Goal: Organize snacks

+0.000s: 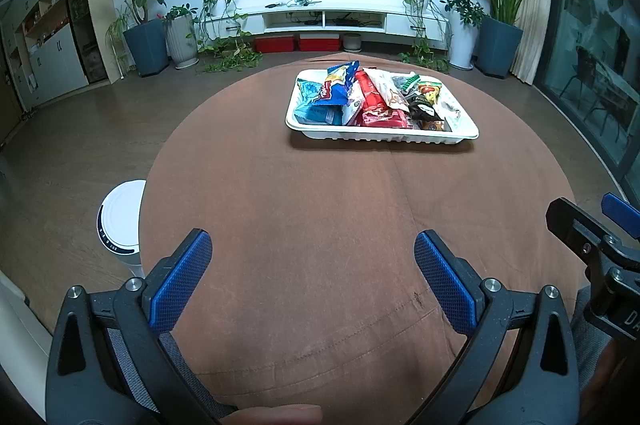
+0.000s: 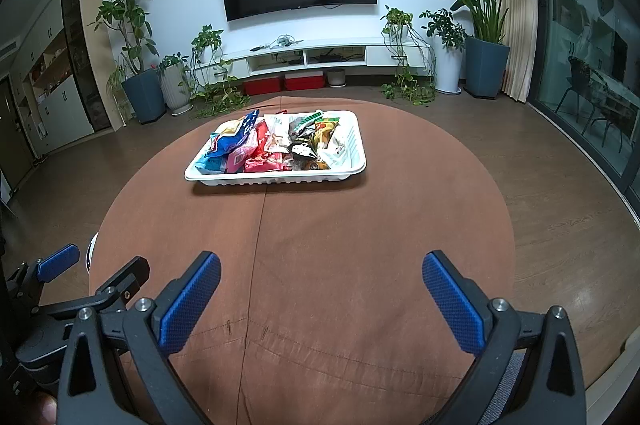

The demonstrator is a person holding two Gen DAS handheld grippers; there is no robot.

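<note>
The white tray (image 1: 382, 136) sits on the far half of the round brown table (image 1: 320, 225), well apart from both claws. It is packed full of snacks (image 2: 280, 145): blue bags (image 1: 328, 93) at its left end, red packs (image 1: 376, 105) in the middle, and dark and yellow packs (image 1: 428, 101) at its right end. No snacks lie on the bare cloth, so most of the sorting looks done. The left claw (image 1: 312, 281) hangs over the near edge of the table with its blue pads (image 1: 180, 281) spread wide and nothing between them. The right claw (image 2: 320, 301) is just beside it, also wide open and empty. If any tidying is left, it would be fixing the packs that stick up near the far rim of the tray. To do that well, move one claw slowly across the table to the tray. Come down from above, not from the side, so the thin tray wall does not get bumped. Pinch one pack only, near its edge. Squeeze softly, because chips and crackers can break. The tray looks light and could slide, so the other claw may need to hold its rim.
</note>
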